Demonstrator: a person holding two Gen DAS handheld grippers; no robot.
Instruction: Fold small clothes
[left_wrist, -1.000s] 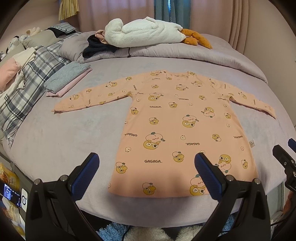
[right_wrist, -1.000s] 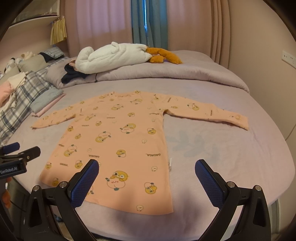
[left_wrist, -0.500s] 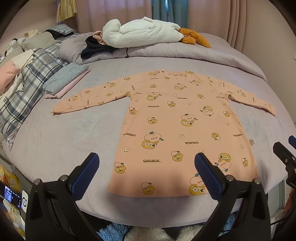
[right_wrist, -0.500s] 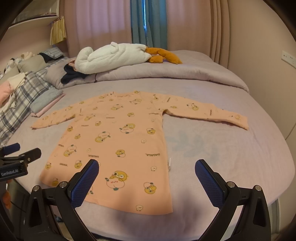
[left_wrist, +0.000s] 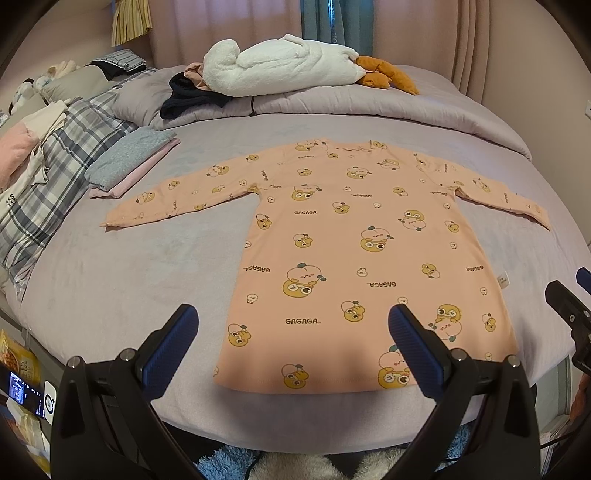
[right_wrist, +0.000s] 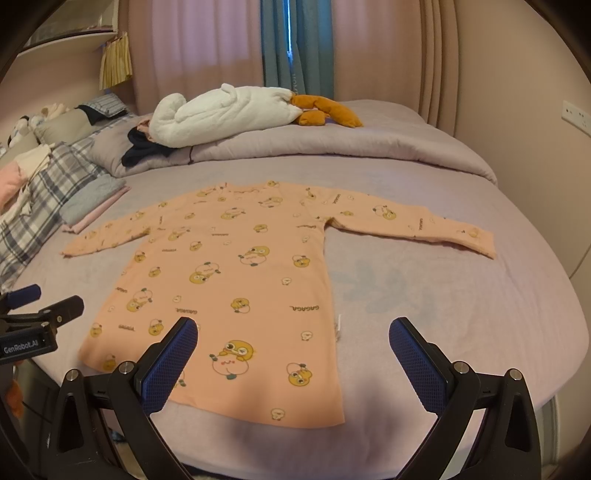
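Observation:
A small peach long-sleeved shirt (left_wrist: 351, 251) with yellow cartoon prints lies flat on the lilac bed, sleeves spread out, hem toward me. It also shows in the right wrist view (right_wrist: 236, 280). My left gripper (left_wrist: 293, 332) is open and empty, held above the hem near the shirt's lower left. My right gripper (right_wrist: 293, 347) is open and empty, held above the hem at the shirt's lower right corner. Each gripper shows at the edge of the other's view: the right one (left_wrist: 569, 310), the left one (right_wrist: 33, 317).
A folded grey and pink stack (left_wrist: 129, 162) lies left of the shirt's sleeve. A plaid blanket (left_wrist: 48, 177) and clothes lie at the far left. A rolled lilac duvet (left_wrist: 369, 107) with a white plush (left_wrist: 280, 64) lies behind. The bed's front edge (left_wrist: 295, 432) is just below the grippers.
Both grippers have drifted very slightly; the shirt has not moved. Both stay open.

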